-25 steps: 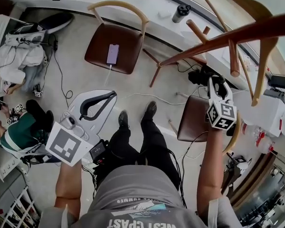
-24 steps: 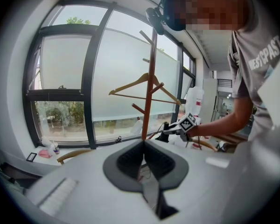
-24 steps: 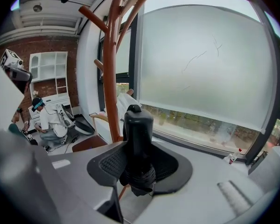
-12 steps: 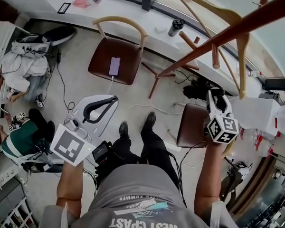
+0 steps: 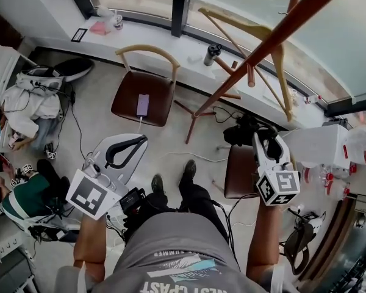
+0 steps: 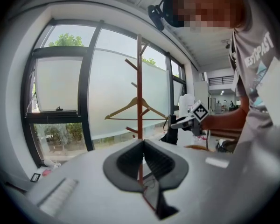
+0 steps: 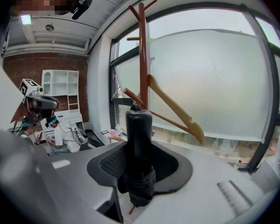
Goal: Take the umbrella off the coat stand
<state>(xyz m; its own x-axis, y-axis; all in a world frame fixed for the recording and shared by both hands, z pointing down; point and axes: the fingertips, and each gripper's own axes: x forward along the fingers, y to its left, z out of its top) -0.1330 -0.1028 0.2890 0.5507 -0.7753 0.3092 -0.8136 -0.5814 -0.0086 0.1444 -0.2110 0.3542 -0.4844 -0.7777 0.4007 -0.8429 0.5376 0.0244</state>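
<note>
The right gripper is shut tight around a black folded umbrella, which stands upright between its jaws. The umbrella is off the brown coat stand and held near it, over the floor. A wooden hanger hangs on the stand. The left gripper has its jaw tips together and holds nothing.

A pale wooden hanger hangs on the brown wooden coat stand. Left of its foot (head view) stands a brown-seated wooden chair, a pale flat phone on it. The black folded umbrella sits between the jaws of the right hand-held gripper.
</note>
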